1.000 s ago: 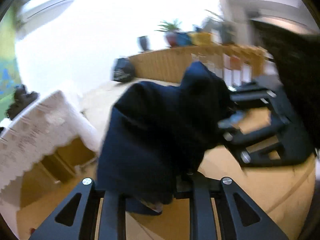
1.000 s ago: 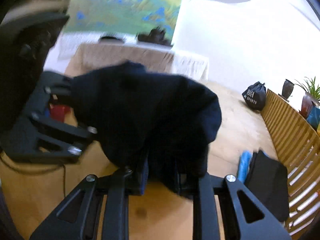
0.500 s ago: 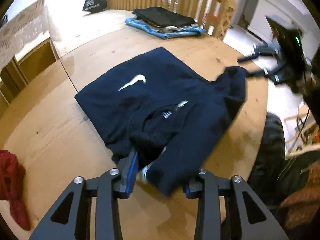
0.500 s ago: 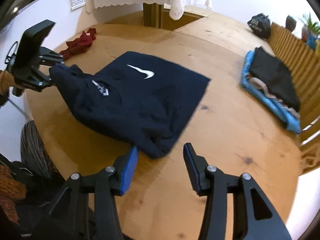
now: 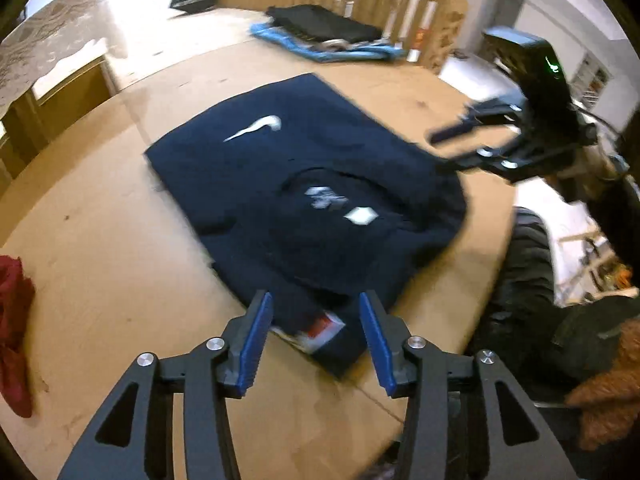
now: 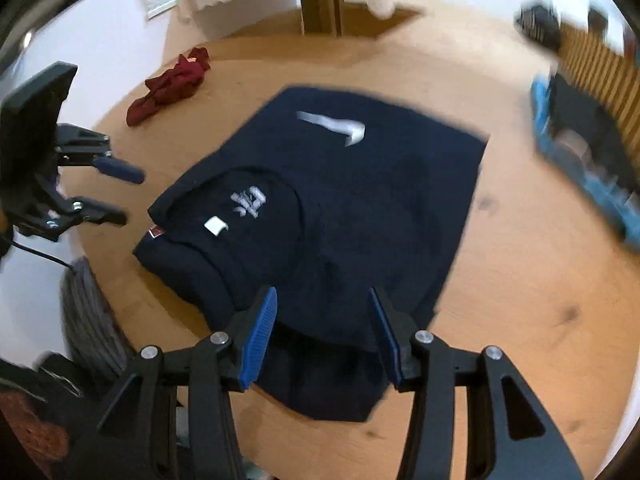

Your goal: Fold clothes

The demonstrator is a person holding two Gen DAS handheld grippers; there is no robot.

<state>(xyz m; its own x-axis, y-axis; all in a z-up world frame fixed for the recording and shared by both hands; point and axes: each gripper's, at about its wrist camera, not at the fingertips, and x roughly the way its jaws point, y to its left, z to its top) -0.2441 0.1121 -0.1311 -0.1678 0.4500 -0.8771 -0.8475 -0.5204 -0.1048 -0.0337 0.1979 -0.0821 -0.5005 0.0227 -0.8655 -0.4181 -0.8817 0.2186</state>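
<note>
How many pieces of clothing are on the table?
At least 4: a navy shirt in the middle, a crumpled red garment beyond it, and a black over blue one stacked by the railing; more may hide there.

Shirt: the navy shirt [image 5: 304,184] I had bunched up in the air a second ago now lies folded on the table [image 5: 100,240].
Left gripper [image 5: 316,320]: I've just opened it – cloth between the jaws, unpinched.
Right gripper [image 6: 322,320]: opened too – released, above the near edge.
</note>
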